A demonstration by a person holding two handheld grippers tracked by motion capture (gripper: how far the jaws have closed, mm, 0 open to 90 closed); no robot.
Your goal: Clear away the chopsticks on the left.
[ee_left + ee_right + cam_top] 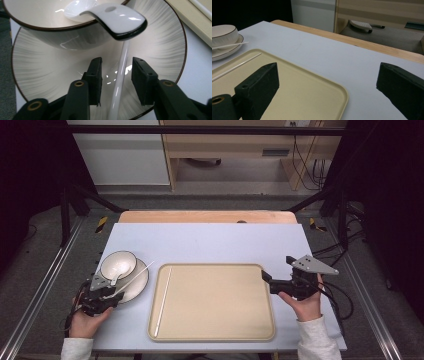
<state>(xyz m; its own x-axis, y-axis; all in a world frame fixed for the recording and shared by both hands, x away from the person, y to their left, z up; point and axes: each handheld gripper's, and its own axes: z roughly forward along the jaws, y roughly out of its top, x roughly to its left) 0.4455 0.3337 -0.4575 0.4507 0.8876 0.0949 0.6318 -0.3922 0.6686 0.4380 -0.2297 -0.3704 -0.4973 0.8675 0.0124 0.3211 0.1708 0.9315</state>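
Your left gripper [117, 80] straddles the white chopstick [120, 75] lying on the plate [37, 72] at the table's left edge, pads not yet touching. Its long axis runs straight ahead between the jaws, under the spoon [117, 18]. Your right gripper [327, 85] hangs spread wide beside the tray [317, 90]

Two grippers at a table with tray and dishes

The left gripper [106, 296] sits at the plate [136, 289] edge over a white chopstick [136, 276]; a bowl [118, 264] rests on the plate. Another chopstick [163, 301] lies in the beige tray [215, 336]. The right gripper [267, 279] hovers by the tray's right rim.
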